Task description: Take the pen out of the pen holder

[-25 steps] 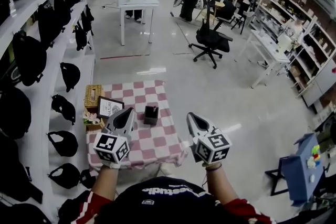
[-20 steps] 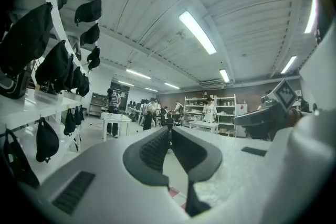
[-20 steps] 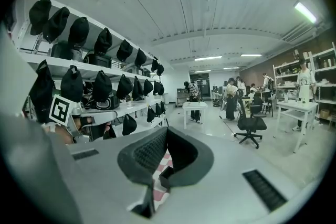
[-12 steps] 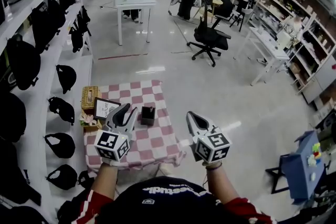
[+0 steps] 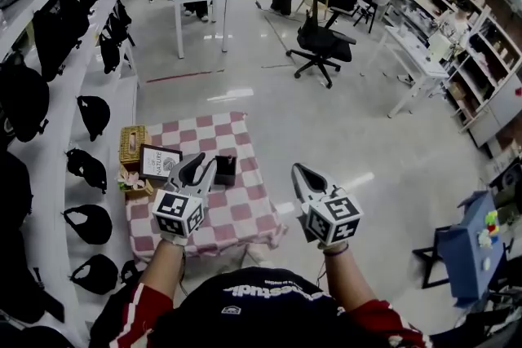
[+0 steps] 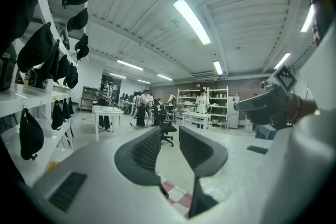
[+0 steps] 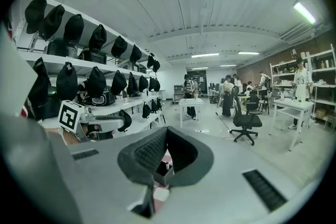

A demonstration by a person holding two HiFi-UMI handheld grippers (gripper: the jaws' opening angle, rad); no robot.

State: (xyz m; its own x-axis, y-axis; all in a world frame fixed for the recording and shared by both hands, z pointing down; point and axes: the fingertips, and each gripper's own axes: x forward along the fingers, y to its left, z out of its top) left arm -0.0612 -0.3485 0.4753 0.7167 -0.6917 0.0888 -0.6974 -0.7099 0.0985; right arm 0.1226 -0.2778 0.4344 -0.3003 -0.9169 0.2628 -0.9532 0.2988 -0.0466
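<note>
Over the last second the left gripper has slid forward over the checkered table and spread its jaws, which stand apart with nothing between them, just left of the black pen holder. The right gripper hangs past the table's right edge, its jaws closed together and empty. The pen is hard to make out, only a small pale tip in the holder in the right gripper view. The holder stands mid-table with bare cloth on its near and right sides, and a framed card and wicker box crowd the left edge.
</note>
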